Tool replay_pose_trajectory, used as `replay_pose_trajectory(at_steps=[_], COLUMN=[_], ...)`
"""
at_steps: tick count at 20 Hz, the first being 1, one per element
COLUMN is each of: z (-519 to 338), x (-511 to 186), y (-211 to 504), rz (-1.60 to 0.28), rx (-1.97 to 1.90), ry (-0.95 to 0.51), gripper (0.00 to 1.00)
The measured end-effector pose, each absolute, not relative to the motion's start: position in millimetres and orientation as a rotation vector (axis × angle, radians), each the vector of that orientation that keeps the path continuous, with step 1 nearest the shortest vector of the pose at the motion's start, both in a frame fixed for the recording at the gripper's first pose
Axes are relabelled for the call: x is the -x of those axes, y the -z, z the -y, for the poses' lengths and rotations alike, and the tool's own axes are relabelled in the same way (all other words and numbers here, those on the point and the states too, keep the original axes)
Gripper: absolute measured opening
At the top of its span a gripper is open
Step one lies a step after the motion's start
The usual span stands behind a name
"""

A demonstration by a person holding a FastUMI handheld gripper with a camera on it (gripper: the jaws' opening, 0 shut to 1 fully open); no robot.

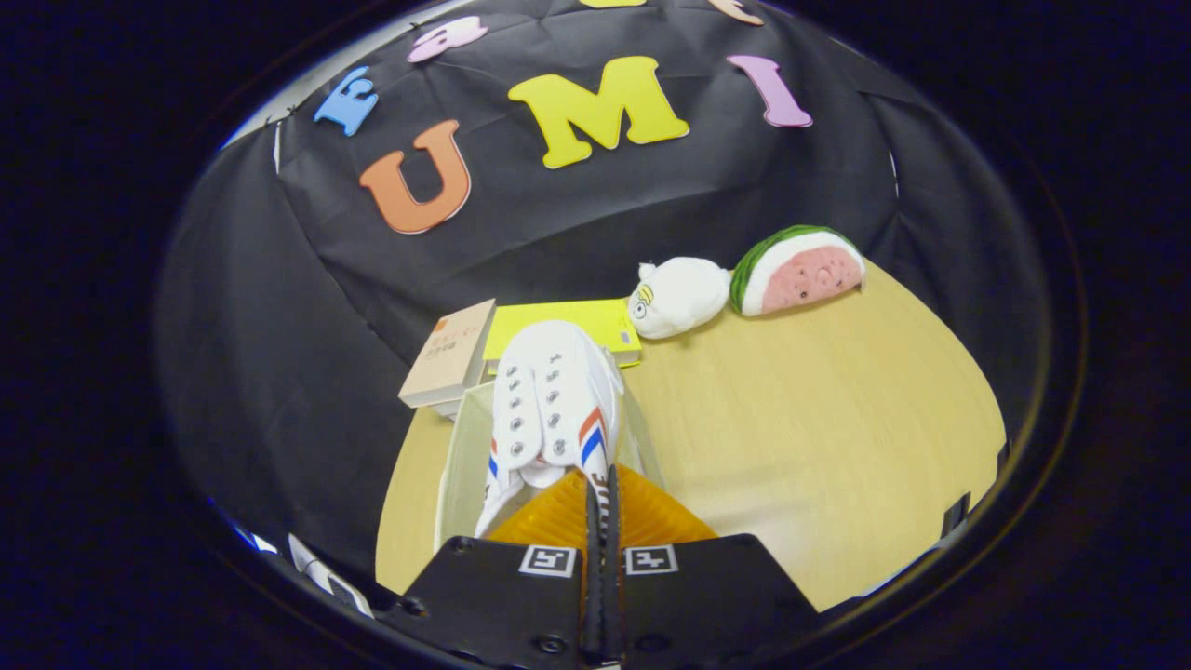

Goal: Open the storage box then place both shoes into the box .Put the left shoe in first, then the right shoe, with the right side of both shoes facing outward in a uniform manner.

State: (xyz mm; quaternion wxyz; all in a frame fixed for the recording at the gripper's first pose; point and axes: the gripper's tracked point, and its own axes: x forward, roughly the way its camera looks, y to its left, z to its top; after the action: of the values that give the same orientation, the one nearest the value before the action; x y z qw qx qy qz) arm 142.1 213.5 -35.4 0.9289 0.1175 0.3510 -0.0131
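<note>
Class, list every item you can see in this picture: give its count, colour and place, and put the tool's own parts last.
White canvas shoe with red and blue stripes: one, over the box, heel between the fingers.
Pale open storage box: one, under the shoe.
Yellow flat book: one, beyond the shoe.
Tan cardboard box: one, beside the book.
White plush toy: one, far side of table.
Watermelon-slice plush: one, beside the white plush.
Light wooden table: one.
Hand-held gripper: one, fingers nearly together on the shoe's heel.
</note>
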Motion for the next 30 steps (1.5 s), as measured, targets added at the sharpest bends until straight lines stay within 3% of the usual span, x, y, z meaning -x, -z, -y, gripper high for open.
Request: replay_pose_trajectory(at_steps=[9, 16, 17, 18, 20, 24, 26, 27, 30], z=[-236.5, -235.9, -235.1, -233.8, -231.4, -231.5, -228.8, -227.1, -226.7], x=[-160.3, -172.6, -173.6, -174.2, -174.5, -170.4, -174.0, -174.3, -168.6], y=[77.2, 77.5, 74.8, 72.4, 74.0, 80.4, 66.0, 56.7, 43.0], rz=[-0.741, -0.650, -0.629, -0.610, -0.599, -0.641, -0.567, -0.528, -0.480], rx=[-0.144, -0.136, -0.114, -0.087, -0.062, -0.036, 0.038, 0.069, 0.113], ry=[0.075, 0.155, 0.159, 0.164, 0.174, 0.176, 0.183, 0.195, 0.187], gripper=[0.09, 0.11, 0.15, 0.25, 0.33, 0.33, 0.35, 0.39, 0.65])
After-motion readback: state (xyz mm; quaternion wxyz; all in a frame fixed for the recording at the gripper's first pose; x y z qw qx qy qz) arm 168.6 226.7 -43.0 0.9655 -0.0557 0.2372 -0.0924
